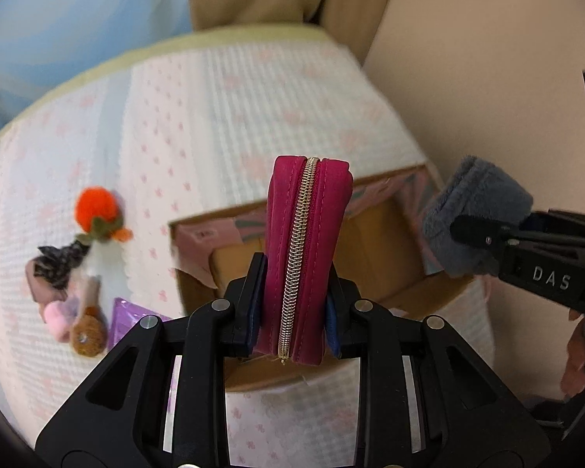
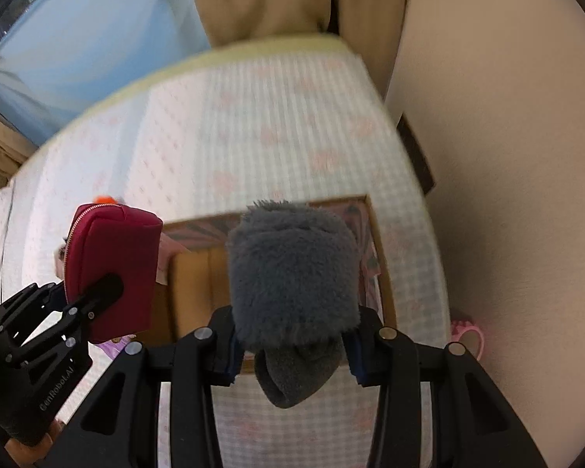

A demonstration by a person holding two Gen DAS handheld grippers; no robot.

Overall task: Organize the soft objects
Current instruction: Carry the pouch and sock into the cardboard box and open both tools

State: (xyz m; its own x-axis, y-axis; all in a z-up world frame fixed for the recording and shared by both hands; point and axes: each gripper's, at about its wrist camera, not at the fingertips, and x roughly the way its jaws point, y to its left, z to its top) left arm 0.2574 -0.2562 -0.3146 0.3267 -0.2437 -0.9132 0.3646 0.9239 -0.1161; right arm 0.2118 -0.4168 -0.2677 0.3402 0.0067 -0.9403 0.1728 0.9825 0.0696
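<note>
My left gripper (image 1: 292,304) is shut on a magenta zip pouch (image 1: 306,257), held upright with its gold zipper facing the camera, above the near left part of an open cardboard box (image 1: 374,234). My right gripper (image 2: 292,347) is shut on a fluffy grey-blue soft item (image 2: 292,273), held over the same box (image 2: 193,273). Each gripper shows in the other's view: the right one with the grey item (image 1: 475,214) at the right, the left one with the pouch (image 2: 113,269) at the left.
The box sits on a bed with a white and pink flowered cover (image 1: 214,117). Left of the box lie an orange pompom (image 1: 95,204), a dark scrunchie (image 1: 58,261), a pink fluffy item (image 1: 60,318), a brown round item (image 1: 87,335) and a purple packet (image 1: 130,318). A beige wall (image 2: 507,156) is at the right.
</note>
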